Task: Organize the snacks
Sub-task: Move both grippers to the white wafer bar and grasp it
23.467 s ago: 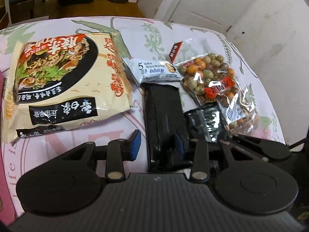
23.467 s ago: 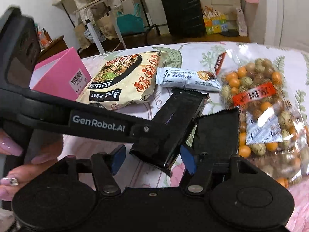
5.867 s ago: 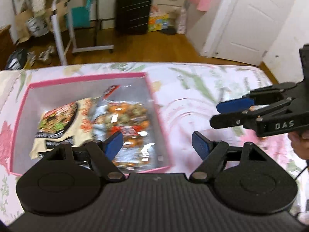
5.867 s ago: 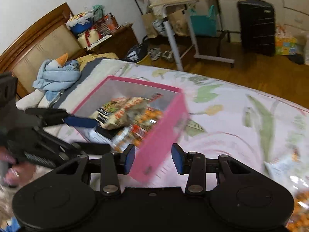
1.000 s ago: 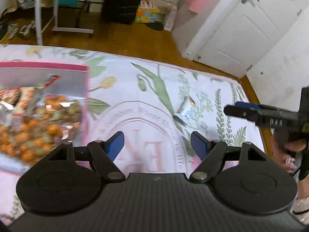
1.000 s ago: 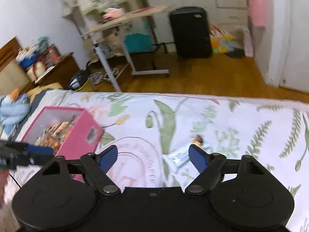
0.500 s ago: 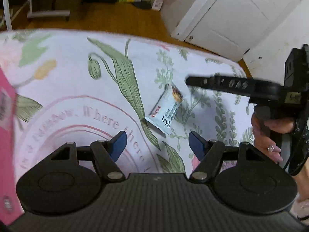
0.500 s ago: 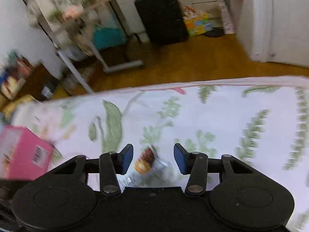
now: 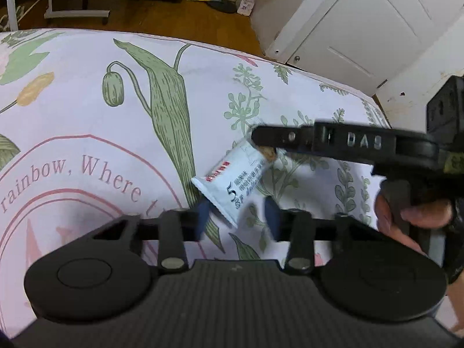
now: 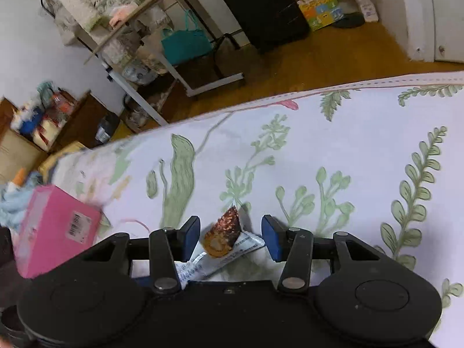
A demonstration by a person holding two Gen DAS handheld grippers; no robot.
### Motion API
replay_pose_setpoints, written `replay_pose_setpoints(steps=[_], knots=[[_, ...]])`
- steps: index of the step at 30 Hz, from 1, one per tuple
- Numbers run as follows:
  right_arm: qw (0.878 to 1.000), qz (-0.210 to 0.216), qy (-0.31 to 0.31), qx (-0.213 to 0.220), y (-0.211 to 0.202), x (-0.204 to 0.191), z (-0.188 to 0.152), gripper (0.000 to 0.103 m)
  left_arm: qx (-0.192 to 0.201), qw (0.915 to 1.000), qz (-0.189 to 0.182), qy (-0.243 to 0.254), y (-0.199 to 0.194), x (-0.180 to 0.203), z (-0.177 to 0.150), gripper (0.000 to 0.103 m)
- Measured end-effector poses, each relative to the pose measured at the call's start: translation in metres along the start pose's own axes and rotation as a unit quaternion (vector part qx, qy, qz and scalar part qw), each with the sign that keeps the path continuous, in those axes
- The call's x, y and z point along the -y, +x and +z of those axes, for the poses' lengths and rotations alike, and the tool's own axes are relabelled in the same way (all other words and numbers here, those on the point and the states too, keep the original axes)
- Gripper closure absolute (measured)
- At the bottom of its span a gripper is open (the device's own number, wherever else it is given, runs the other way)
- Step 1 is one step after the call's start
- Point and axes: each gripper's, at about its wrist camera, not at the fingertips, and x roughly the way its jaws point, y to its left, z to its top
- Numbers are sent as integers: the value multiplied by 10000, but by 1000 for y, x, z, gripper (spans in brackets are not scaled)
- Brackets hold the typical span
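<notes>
A small white and pale blue snack bar packet (image 9: 235, 178) lies on the floral bedspread (image 9: 87, 87). My left gripper (image 9: 237, 213) is open, with its near end between the blue pads. My right gripper (image 10: 230, 235) is open around the packet's other end (image 10: 223, 236), the one printed with a brown biscuit picture; in the left wrist view its black finger (image 9: 290, 139) lies over that end. The pink box (image 10: 55, 226) holding the other snacks stands at the left of the right wrist view.
The bed edge (image 10: 290, 98) drops to a wooden floor with a black suitcase (image 10: 261, 5), a rolling table (image 10: 174, 69) and a teal bag (image 10: 185, 43). A white door (image 9: 362, 29) is at the right.
Both grippers have moved in on the snack bar packet. The left one has narrowed its opening around the near end. The right one has dropped lower, its fingers on either side of the far end.
</notes>
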Motion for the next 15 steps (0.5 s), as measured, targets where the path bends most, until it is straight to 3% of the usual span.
replay_pose_setpoints(steps=[2, 4, 7, 15], knots=[[9995, -125, -276, -48, -2, -8, -4, 56, 60, 9995, 179, 236, 0, 5, -2, 77], [9995, -74, -277, -106, -6, -10, -6, 66, 81, 9977, 350, 582, -1, 12, -4, 78], [9998, 0, -88, -174, -13, -12, -14, 68, 60, 9948, 467, 898, -8, 20, -15, 78], [9999, -86, -44, -129, -34, -32, -52, 69, -427, 9953, 304, 818, -34, 20, -39, 78]])
